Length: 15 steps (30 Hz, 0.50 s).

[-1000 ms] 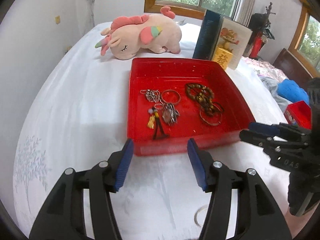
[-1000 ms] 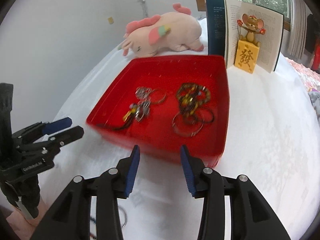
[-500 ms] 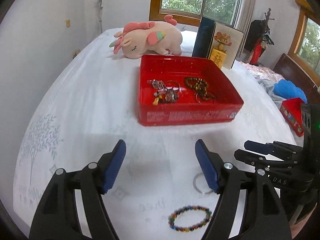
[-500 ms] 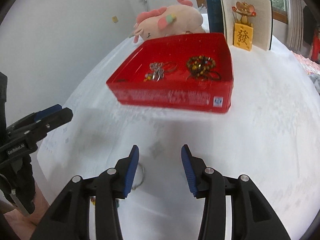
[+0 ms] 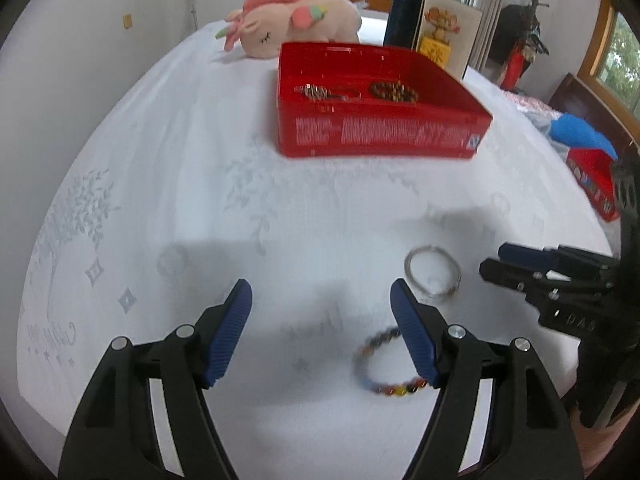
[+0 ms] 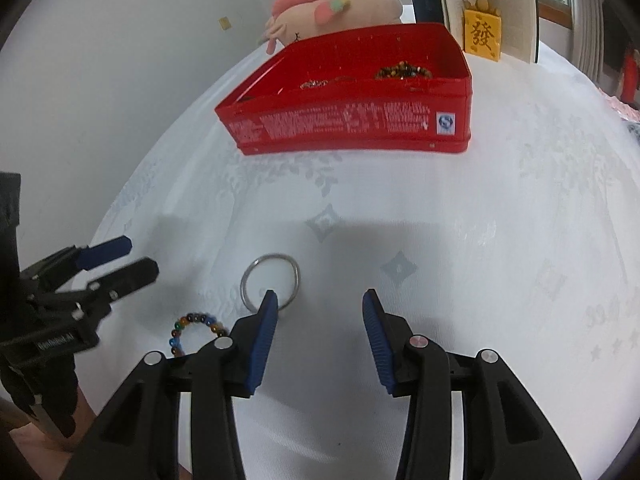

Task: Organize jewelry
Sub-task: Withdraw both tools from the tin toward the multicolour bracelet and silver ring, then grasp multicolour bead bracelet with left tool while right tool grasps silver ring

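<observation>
A red tin box (image 5: 380, 136) (image 6: 352, 128) sits on the white bed cloth and holds several pieces of jewelry: silver chains (image 5: 316, 92) and brown bead bracelets (image 5: 394, 92). A silver bangle (image 5: 432, 276) (image 6: 270, 280) and a multicoloured bead bracelet (image 5: 390, 364) (image 6: 196, 328) lie on the cloth near me. My left gripper (image 5: 320, 312) is open and empty, with the bead bracelet by its right finger. My right gripper (image 6: 316, 312) is open and empty, its left finger just over the bangle's near edge.
A pink plush toy (image 5: 296, 20) lies behind the box. An open book with a mouse figurine (image 6: 484, 20) stands at the back right. A small red box (image 5: 592, 184) and blue cloth (image 5: 576, 132) lie to the right. The bed edge is near me.
Both grippers have pulled back from the red box and dropped lower toward the cloth. The bangle and bead bracelet have come into view close to the fingers. Both grippers stayed open.
</observation>
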### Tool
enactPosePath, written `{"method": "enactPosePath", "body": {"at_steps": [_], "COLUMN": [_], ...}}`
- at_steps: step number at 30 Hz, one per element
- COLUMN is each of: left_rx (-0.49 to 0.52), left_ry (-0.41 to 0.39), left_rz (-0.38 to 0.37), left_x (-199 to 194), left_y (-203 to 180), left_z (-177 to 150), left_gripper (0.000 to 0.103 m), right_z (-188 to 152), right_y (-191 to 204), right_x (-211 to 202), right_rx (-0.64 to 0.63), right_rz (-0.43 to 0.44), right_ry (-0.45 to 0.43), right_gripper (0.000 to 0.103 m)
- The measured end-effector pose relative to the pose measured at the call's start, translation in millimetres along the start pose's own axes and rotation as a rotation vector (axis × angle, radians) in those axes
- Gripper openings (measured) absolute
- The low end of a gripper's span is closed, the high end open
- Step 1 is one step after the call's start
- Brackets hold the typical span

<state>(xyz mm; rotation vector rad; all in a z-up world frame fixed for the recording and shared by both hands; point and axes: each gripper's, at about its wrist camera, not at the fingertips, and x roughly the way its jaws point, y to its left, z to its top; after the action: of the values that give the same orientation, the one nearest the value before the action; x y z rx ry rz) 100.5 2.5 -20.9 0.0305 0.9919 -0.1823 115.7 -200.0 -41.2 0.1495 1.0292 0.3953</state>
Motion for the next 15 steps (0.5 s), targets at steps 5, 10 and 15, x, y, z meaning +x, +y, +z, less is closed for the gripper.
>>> {"method": "enactPosePath", "body": {"at_steps": [5, 10, 15], "left_rx": [0.034, 0.063, 0.07], "left_ry": [0.053, 0.096, 0.116], "left_rz": [-0.018, -0.031, -0.022], "left_x": [9.7, 18.4, 27.0], "left_y": [-7.2, -14.5, -20.2], "left_z": [-19.0, -33.1, -38.6], "left_gripper": [0.071, 0.071, 0.071], "right_z": [-5.7, -7.8, -8.8], "right_y": [-2.9, -1.9, 1.7], "right_x": [0.1, -1.3, 2.5], "right_rx": [0.014, 0.011, 0.002], "right_rz": [0.001, 0.004, 0.011], "right_ry": [0.005, 0.004, 0.015], "right_gripper": [0.044, 0.044, 0.044]}}
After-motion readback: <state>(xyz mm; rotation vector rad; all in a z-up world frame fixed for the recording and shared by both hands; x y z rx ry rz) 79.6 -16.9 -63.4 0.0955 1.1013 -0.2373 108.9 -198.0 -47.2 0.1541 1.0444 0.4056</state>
